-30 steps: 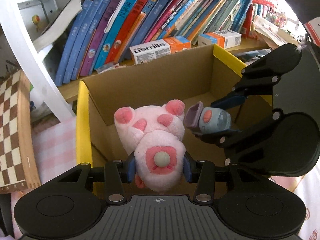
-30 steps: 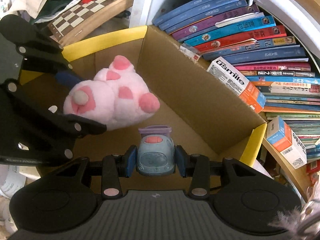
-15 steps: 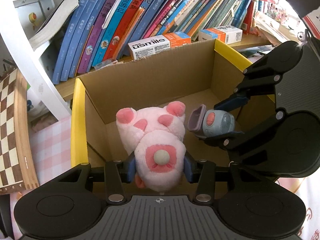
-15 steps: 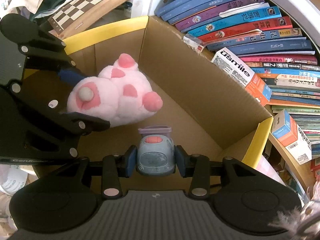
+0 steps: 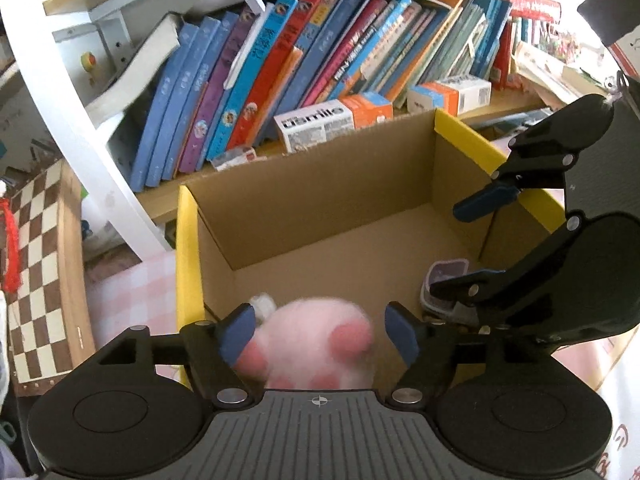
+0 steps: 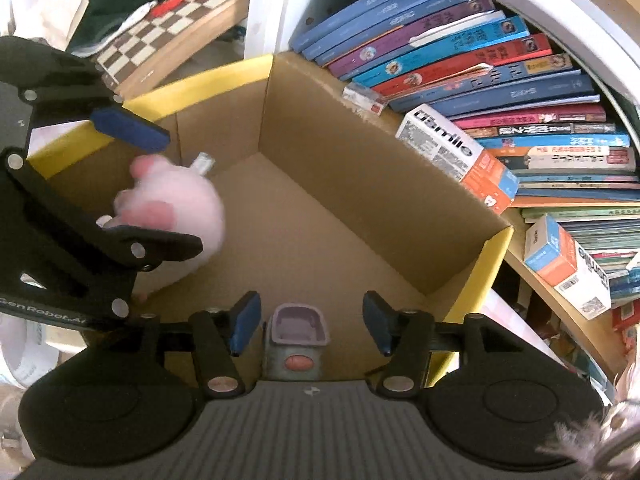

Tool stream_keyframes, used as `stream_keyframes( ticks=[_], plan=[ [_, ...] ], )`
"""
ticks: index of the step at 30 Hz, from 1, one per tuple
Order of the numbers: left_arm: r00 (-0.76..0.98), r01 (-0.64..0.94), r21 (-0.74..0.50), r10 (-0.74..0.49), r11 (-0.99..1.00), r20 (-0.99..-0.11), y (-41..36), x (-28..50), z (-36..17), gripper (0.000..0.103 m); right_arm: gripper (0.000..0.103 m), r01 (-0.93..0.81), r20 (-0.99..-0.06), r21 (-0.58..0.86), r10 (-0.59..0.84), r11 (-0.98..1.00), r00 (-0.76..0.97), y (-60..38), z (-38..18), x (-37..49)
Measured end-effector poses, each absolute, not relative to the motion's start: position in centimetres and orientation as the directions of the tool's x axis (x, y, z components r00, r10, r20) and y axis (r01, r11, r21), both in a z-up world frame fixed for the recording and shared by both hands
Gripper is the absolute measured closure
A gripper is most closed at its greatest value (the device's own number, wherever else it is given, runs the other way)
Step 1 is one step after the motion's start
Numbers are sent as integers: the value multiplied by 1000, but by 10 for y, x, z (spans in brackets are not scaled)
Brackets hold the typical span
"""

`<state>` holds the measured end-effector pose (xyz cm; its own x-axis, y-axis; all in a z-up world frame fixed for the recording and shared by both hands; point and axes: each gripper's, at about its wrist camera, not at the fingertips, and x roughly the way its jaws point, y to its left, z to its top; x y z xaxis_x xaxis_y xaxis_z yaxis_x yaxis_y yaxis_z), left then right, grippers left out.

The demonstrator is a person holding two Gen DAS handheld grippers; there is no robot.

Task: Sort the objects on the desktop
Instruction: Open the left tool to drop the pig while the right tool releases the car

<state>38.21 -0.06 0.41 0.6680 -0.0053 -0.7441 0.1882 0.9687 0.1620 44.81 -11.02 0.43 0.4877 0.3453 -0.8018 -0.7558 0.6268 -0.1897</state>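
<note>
Pink plush toy [image 5: 308,340], soft and light, blurs at lower centre between the left gripper [image 5: 316,334]'s opening jaws; regrip its body.

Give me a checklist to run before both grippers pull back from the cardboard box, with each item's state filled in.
1. Left gripper clear of the pink plush toy: ok, jaws opening, pads off it.
2. Right gripper clear of the grey-blue toy: ok, jaws opening, gaps both sides.
3. Plush inside the cardboard box: ok, though blurred.
4. Grey-blue toy resting on the box floor: cannot tell.
5. The grippers apart from each other: ok.
</note>
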Motion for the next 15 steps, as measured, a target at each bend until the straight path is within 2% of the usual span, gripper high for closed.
stream_keyframes(
  ticks=[5,15],
  plan=[
    [698,171,156,-8,973,-716,-2,373,14,24,44,-738,-774,-183,367,649,515,-118,15,442],
    [773,142,142,-20,980,-635,1,340,45,19,44,-712,-676,-154,453,685,582,-138,54,421]
  ],
)
